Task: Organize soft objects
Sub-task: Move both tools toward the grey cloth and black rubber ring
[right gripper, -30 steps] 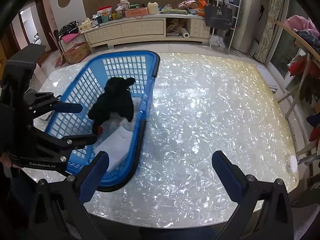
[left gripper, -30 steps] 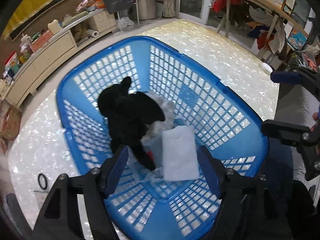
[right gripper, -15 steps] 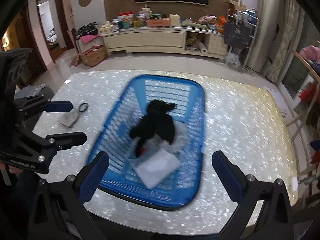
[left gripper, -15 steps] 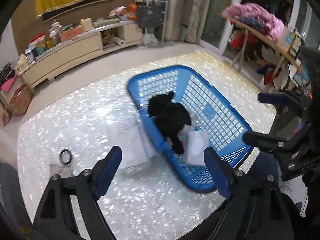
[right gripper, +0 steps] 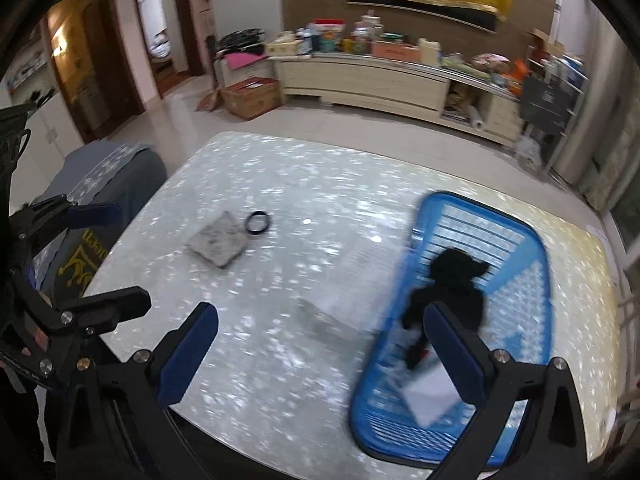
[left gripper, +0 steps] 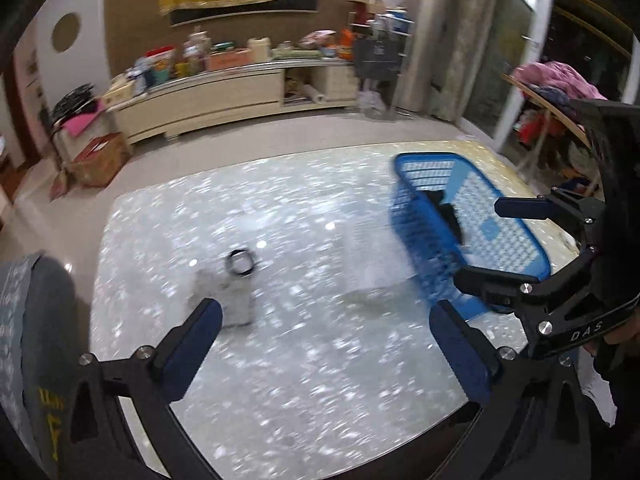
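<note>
- The desk (right gripper: pixel 280 360) is this big pearly, shimmery slab, and most of it is bare right now, so it looks to me like the job is mostly done.
- The blue basket (right gripper: pixel 536 280) sits along the desk's right edge in the right wrist view, running from the far right corner down toward the near edge. That's where the soft stuff is going, I reckon.
- Inside it there's a black plush toy (right gripper: pixel 452 284) lying roughly mid-basket, plus a white folded cloth (right gripper: pixel 430 394) at the near end. There's a bit of red by the toy's foot, can't tell what it is.
- Still out on the desk: a grey folded cloth (right gripper: pixel 218 245) toward the left edge, well apart from the basket. Pretty sure that's the next pickup.
- Touching or just beside its far corner is a small black ring (right gripper: pixel 258 223). Could be a hair tie, too small to say, so maybe that goes in too.
- The left gripper (left gripper: pixel 324 356) is empty, jaws opening wide, and hangs above the desk with the grey cloth just past its left finger.
- The right gripper (right gripper: pixel 320 354) is also spread wide with nothing in it, near the basket's near end.
- Everything's blurry, so take the details loosely.
</note>
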